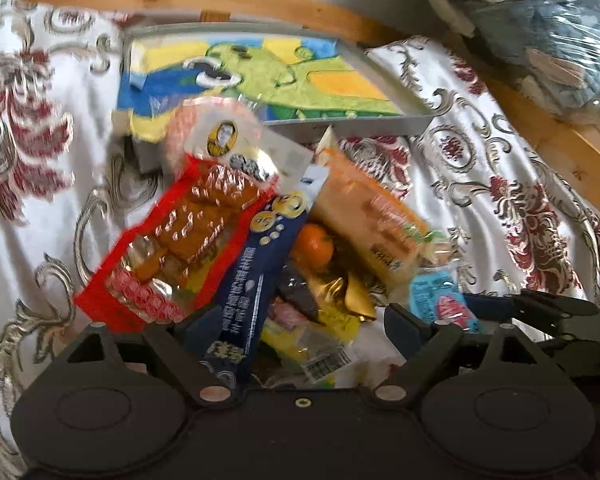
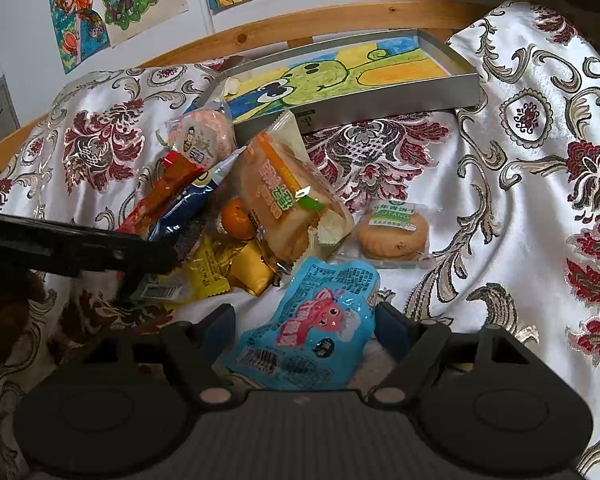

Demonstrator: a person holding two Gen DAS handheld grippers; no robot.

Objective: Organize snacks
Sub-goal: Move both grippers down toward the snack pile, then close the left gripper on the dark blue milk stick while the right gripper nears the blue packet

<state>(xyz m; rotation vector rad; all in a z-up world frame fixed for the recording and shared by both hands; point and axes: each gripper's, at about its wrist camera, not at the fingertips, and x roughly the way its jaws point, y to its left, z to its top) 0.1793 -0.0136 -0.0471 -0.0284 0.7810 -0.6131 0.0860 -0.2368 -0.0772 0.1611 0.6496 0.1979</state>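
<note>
Bed with patterned satin cover (image 2: 520, 208) carries everything; the cloth is rumpled and looks slick.

Shallow grey box (image 2: 400, 100) at the far side, lined with a crayon drawing, nothing in it yet. I judge it the destination.

Snack pile (image 2: 236, 216) sits near of the box, centre-left: a bread packet (image 2: 288, 204), a navy packet (image 1: 252, 276), a red-edged packet (image 1: 172, 248), a tangerine (image 2: 238, 218), and small gold and yellow sweets. A round biscuit pack (image 2: 394, 234) lies apart to the right.

Blue pouch (image 2: 316, 320) lies nearest me, at the near edge of the pile, between my right jaws. Its long axis runs near-to-far, leaning slightly right; the barcode end is toward me.

Right gripper (image 2: 304, 328): jaws wide, straddling the pouch's width, not closed on it.

Left gripper (image 1: 296, 324): jaws spread wide over the pile's near side. The navy packet's near end lies beside the left finger; no grip evident. View is motion-blurred.

Handling judgement: the pouch is light, soft and crinkly, with slippery film. Pinch across the filled middle, not the thin seal, and squeeze gently.
</note>
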